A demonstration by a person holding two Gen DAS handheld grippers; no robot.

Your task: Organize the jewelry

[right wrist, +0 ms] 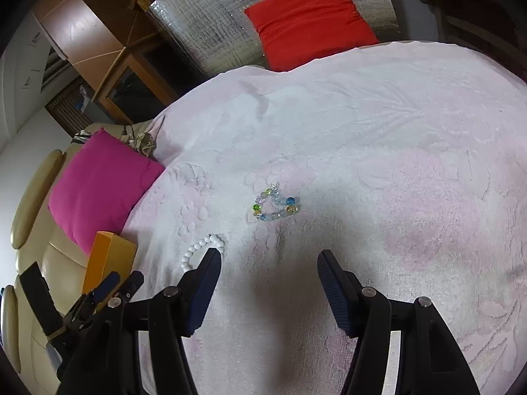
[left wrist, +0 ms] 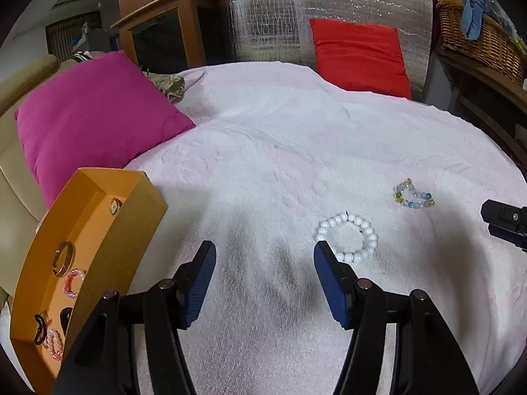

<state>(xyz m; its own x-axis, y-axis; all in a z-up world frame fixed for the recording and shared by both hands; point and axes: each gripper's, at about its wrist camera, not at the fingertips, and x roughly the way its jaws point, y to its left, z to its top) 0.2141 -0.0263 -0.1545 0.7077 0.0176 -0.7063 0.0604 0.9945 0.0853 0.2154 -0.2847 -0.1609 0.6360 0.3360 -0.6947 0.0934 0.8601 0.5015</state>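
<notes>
A white bead bracelet [left wrist: 346, 237] lies on the pale pink towel [left wrist: 280, 151], just right of my left gripper's right finger. A multicoloured glass bead bracelet [left wrist: 412, 195] lies further right. An orange tray [left wrist: 131, 230] at the left holds several rings and small bracelets. My left gripper [left wrist: 265, 256] is open and empty above the towel. In the right wrist view my right gripper [right wrist: 269, 263] is open and empty; the multicoloured bracelet [right wrist: 276, 203] lies ahead of it, and the white bracelet [right wrist: 201, 250] is partly hidden behind its left finger.
A magenta cushion [left wrist: 95, 121] lies behind the tray and a red cushion [left wrist: 359, 56] leans at the back. A wicker basket [left wrist: 481, 39] stands at the far right. A cream leather seat [right wrist: 36, 263] borders the towel on the left.
</notes>
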